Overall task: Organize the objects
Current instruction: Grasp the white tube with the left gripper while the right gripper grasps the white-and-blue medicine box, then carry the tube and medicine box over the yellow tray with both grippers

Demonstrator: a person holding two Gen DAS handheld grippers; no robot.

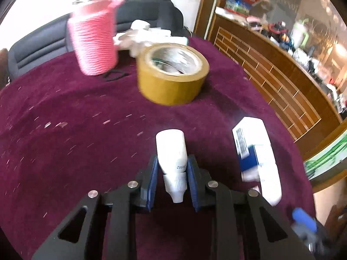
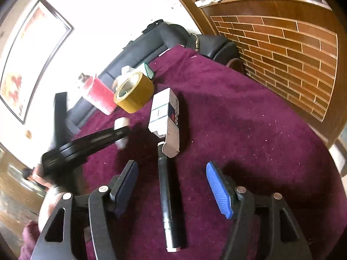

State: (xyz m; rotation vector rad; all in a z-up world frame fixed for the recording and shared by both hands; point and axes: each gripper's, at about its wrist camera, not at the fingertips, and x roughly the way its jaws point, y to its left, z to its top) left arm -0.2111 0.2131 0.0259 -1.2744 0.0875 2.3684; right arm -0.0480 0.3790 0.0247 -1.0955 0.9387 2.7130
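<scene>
While my left tongs [image 1: 172, 169] look out along their own fingers, I see them clamped on a small white dropper bottle [image 1: 172, 149], its ribbed cap pointing back toward me and its base pointing out over the maroon surface [image 1: 65, 119]. Ahead sits a roll of tan tape [image 1: 173, 73] lying flat, and beyond it to the left a pink spool of cord [image 1: 93, 43] stands upright, blurred. Just right of the bottle lies a white and blue carton [image 1: 253, 149], apart from my fingers. From the right wrist view, my right tongs [image 2: 173, 190] stand wide apart, holding nothing, with a black marker [image 2: 168, 199] lying on the surface between the two blue pads [image 2: 219, 190], touching neither. The marker's far end meets the open end of the carton [image 2: 166, 117], which lies slanted beyond it. Further left I can see the left tongs [image 2: 121, 133] side-on with the bottle [image 2: 121, 122] pinched in them, the tape [image 2: 134, 92] and the pink spool [image 2: 100, 95] behind. I judge that I am mid-carry with the bottle, taking it to wherever the small items gather; whether it is clear of the surface I cannot tell. Next, I expect, the left must set the bottle down beside the others, and the right needs to drop and close squarely across the marker's barrel.
</scene>
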